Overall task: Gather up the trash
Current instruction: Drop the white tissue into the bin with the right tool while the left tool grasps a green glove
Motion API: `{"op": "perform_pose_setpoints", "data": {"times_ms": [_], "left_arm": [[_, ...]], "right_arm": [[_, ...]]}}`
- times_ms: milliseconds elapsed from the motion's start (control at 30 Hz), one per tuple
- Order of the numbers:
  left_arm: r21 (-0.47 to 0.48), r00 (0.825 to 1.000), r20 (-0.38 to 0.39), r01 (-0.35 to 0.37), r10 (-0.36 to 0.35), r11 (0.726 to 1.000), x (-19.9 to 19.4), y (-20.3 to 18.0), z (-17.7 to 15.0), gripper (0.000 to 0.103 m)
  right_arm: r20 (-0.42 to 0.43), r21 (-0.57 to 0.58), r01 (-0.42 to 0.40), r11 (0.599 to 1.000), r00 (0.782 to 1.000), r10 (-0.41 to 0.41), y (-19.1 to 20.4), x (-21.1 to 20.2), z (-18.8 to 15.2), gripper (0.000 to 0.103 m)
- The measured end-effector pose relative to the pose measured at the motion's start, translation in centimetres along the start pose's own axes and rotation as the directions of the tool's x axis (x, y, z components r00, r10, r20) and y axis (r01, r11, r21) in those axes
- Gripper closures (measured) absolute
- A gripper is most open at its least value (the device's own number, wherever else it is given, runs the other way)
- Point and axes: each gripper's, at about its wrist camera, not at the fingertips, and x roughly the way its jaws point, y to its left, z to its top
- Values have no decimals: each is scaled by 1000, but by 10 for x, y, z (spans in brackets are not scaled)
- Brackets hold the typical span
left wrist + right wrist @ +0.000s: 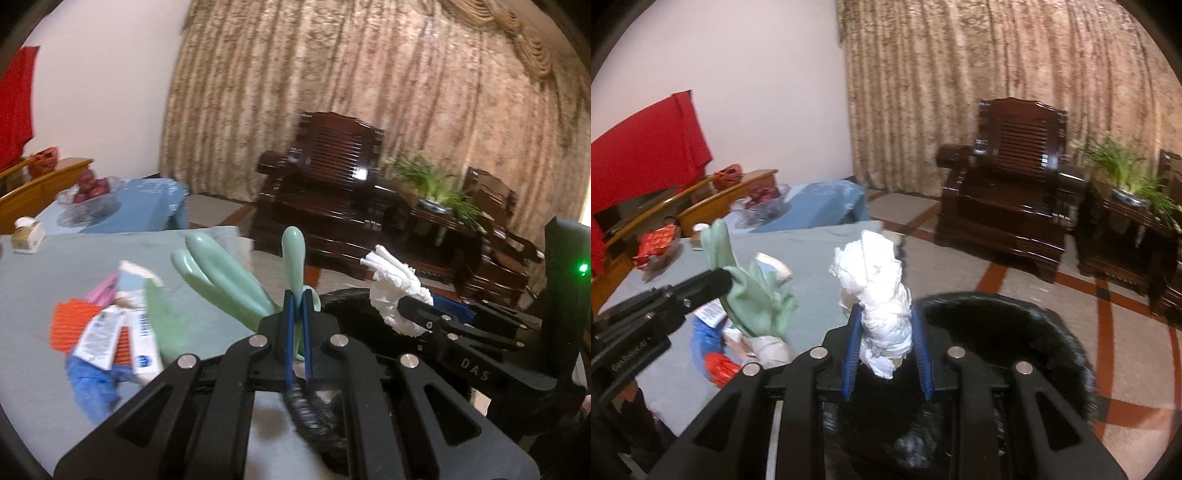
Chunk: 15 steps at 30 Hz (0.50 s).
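Note:
My left gripper [297,295] is shut on a pale green rubber glove [236,280], held above the table edge; the glove also shows in the right wrist view [753,295]. My right gripper [886,314] is shut on a crumpled white tissue wad [879,291], which also shows in the left wrist view [395,291]. Both are held over a black bin bag opening [1015,314], seen in the left wrist view [343,299] too. More trash lies on the grey-blue table [44,369]: an orange wrapper [70,325], white packets [103,339] and blue plastic [92,384].
A fruit bowl [88,195] and a tissue box [27,236] stand at the table's far end. A dark wooden armchair [1008,199], a side table with a potted plant [1126,181], tiled floor and curtains lie beyond.

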Motion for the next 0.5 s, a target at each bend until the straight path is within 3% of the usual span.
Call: {"op": "perform_pose_setpoints", "data": {"times_ms": [233,500], "left_arm": [[39,988,-92,127,-123,991,45,-39,-16,99],[74,974,-168,167,-153,983,81,-65,-38,99]], "right_arm": [[-65,63,120,991,991,-116,-50,-5,-32,76],[-114,92,196,976,976,-185,-80,-7,-53,75]]}}
